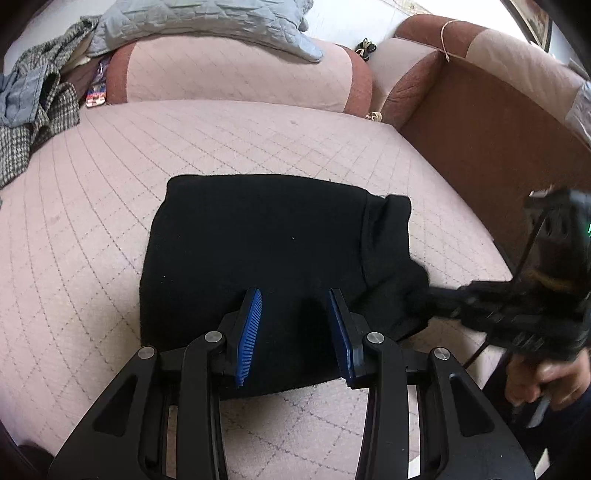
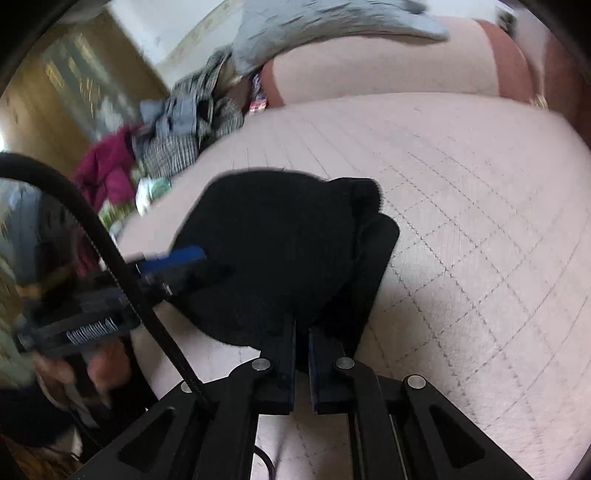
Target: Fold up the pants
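Left wrist view: the black pants point(image 1: 258, 254) lie folded into a compact block at the centre of the frame, on the pink quilted sofa seat point(image 1: 92, 258). Your left gripper point(image 1: 295, 299) enters from the bottom edge with its blue-padded fingers point(image 1: 251, 325) spread apart over the near edge of the block; no cloth sits between them. At the right edge of the frame, your right gripper point(image 1: 436, 299) is blurred and meets the right-hand corner of the pants, where the cloth is bunched and raised. Your hand point(image 1: 535, 380) holds its handle at the lower right.

Right wrist view: the pants point(image 2: 280, 240) fill the centre of the frame, and the right gripper point(image 2: 302, 328) rises from the bottom edge with its fingers point(image 2: 284, 354) drawn close together on the near edge of the cloth, only a narrow slit between them. Your left gripper point(image 2: 173, 266) appears at the middle left, blurred, its blue pad touching the left side of the pants. A black cable point(image 2: 122, 266) crosses in front of it.

Background: a grey quilted blanket point(image 1: 207, 22) drapes the backrest at the top of the left wrist view, and a heap of checked clothing point(image 1: 33, 110) lies at the upper left.
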`<state>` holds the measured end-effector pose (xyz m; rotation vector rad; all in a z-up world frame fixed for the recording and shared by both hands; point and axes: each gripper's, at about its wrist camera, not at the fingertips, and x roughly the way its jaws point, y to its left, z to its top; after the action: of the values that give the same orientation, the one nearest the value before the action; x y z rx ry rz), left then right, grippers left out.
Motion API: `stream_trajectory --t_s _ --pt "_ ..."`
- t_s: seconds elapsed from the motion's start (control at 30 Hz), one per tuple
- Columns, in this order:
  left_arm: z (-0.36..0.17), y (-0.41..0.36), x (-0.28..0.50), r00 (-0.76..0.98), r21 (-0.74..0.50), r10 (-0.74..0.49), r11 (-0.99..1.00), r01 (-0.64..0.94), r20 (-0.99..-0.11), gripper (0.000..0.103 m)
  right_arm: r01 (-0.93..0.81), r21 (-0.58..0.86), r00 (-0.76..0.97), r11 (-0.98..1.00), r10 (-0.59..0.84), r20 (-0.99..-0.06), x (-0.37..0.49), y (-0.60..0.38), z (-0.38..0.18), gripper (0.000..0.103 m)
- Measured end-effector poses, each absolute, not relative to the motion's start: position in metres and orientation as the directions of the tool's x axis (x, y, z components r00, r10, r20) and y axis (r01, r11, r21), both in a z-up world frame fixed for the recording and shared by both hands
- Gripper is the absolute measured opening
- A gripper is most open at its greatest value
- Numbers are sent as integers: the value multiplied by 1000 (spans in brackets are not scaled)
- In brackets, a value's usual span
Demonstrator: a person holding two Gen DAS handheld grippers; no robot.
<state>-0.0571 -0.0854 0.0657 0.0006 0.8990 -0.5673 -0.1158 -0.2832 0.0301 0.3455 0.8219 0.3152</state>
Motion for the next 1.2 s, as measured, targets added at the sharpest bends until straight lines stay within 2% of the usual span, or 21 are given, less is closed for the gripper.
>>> stream_trajectory --t_s 0.1,0.17,0.23,0.3,0.37,0.4,0.43,0.63,0.73,0.77,0.9,0.97,1.0,1.03,1.1,1.2 --pt "68 -85 -57 471 -250 -481 846 472 -739 36 -121 429 667 895 394 -633 -121 -295 46 6" --pt "68 -84 -55 468 -254 -481 846 469 -741 36 -112 407 695 907 364 -620 -120 -298 58 12" --pt "68 -85 -54 470 -255 -478 850 461 -742 36 -93 397 725 913 336 -601 -110 -299 68 29" --pt "69 -85 -54 473 -248 -474 851 464 -743 36 -68 395 741 916 311 -595 -95 -297 70 31" --pt "73 -84 -50 489 -239 -468 856 460 -736 36 -51 394 735 918 301 -607 -81 -294 66 30" --pt "77 -83 -46 499 -238 -467 858 454 -730 36 -50 387 726 921 299 -619 -73 -292 62 15" --pt "80 -83 -43 506 -239 -469 859 453 -724 36 -56 377 723 924 299 -623 -70 -291 59 8" --pt "69 -84 -15 500 -237 -450 870 432 -740 36 -26 401 768 916 275 -578 -80 -302 64 6" --pt "64 -87 -14 506 -229 -442 874 429 -741 36 51 373 745 927 213 -632 -71 -309 48 4" --pt "64 -88 -15 509 -224 -438 876 427 -741 36 64 386 725 920 223 -652 -68 -312 39 4" --pt "62 -92 -17 521 -194 -420 880 433 -743 36 33 443 736 896 278 -617 -83 -317 44 5" --pt "62 -93 -18 525 -188 -417 881 434 -742 36 11 468 736 884 310 -602 -93 -317 52 7" --pt "62 -93 -18 526 -188 -417 881 433 -742 36 -13 479 733 878 334 -592 -98 -316 56 14" --pt "62 -93 -18 525 -190 -418 881 433 -742 36 -30 478 734 878 344 -586 -103 -313 60 30" --pt "62 -93 -18 523 -198 -422 881 430 -741 36 -56 468 729 882 356 -585 -112 -304 63 47" --pt "62 -93 -18 523 -204 -423 882 426 -740 36 -100 491 712 866 407 -573 -118 -292 62 47"
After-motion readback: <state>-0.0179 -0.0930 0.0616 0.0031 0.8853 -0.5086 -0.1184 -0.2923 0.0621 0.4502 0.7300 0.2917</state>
